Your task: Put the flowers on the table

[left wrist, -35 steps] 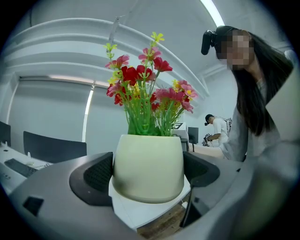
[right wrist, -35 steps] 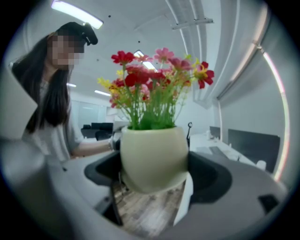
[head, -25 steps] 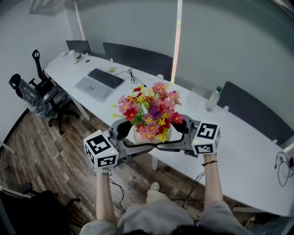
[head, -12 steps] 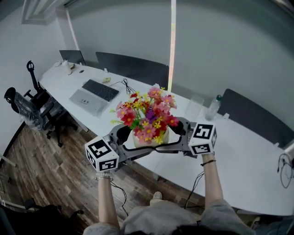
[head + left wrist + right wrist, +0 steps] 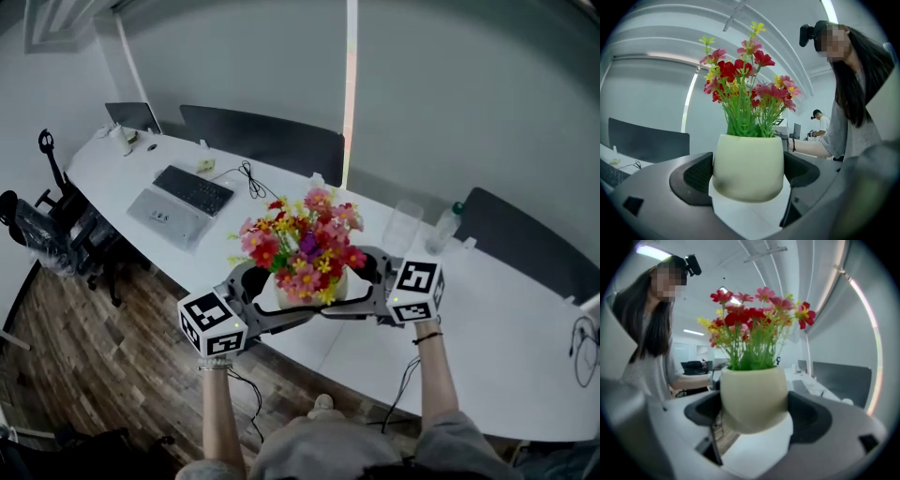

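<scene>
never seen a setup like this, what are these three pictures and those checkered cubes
A person holds a two-jaw gripper in each hand; the marker cubes are part of them. The wide picture comes from a camera on the person's head, looking down. The other two come from cameras riding on the left gripper and the right gripper. Both are shut on one cream pot of flowers, from opposite sides, above the white table's near edge. On the table lie a keyboard, a bottle and a clear cup.

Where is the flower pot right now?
Mid head view, the flower pot is held between the left tool and right tool, above the near edge of the table.
</scene>
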Demonstrator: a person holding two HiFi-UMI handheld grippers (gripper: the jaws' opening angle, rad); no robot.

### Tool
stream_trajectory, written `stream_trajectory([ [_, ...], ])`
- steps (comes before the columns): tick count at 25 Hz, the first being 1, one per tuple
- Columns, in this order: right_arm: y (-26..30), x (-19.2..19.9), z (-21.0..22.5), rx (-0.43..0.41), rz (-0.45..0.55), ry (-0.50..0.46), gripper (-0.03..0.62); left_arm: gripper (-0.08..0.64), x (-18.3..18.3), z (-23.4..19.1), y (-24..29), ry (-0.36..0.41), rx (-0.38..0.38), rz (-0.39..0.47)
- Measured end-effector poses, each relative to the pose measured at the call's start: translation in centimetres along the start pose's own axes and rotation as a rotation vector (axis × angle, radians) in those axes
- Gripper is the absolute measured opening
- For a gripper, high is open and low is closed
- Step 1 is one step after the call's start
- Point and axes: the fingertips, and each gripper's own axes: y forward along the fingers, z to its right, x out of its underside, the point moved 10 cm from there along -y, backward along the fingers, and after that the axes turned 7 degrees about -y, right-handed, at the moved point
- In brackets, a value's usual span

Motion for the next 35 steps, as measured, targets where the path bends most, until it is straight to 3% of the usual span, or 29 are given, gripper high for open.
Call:
stream_trajectory([
  [20, -1.3, 3.6, 0.9, 0.179, -0.021, 0.075, 0.440, 0.456, 1.7, -4.1, 4.1, -0.019, 0.178, -0.103],
  [35, -1.4, 8.9, 4.8, 0.226, -0.016, 0.127, 0.440, 0.456, 4.9, -8.9, 8.3, -0.035, 0.229, -0.156],
])
